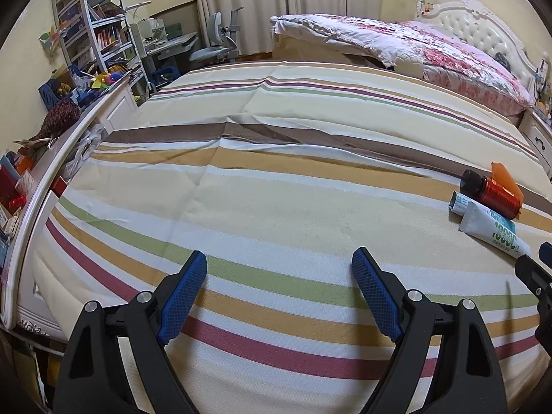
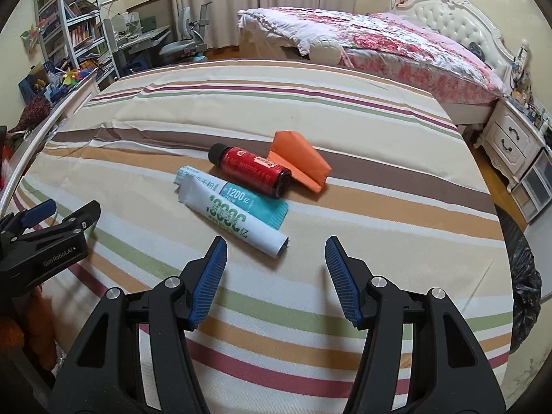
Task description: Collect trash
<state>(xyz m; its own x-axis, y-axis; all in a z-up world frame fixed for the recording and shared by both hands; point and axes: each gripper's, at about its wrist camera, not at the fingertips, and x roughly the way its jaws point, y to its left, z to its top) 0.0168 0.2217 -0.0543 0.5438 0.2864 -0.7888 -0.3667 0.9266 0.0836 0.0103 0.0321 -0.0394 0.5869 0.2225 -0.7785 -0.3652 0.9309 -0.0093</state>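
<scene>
Right gripper (image 2: 276, 253) above tube (image 2: 234, 212) (spread wide)

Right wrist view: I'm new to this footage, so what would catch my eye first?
A small cluster of trash mid-bed on the striped bedsheet: a red bottle with a black cap lying on its side, a folded orange paper piece behind it, and a white-and-teal rolled packet nearest the open right gripper.

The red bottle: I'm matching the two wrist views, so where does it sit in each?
Left wrist: red bottle far right, on the brown stripe.
Right wrist: red bottle near centre, ahead of the open right gripper.
Shared landmark: white tube lying just before it.
</scene>
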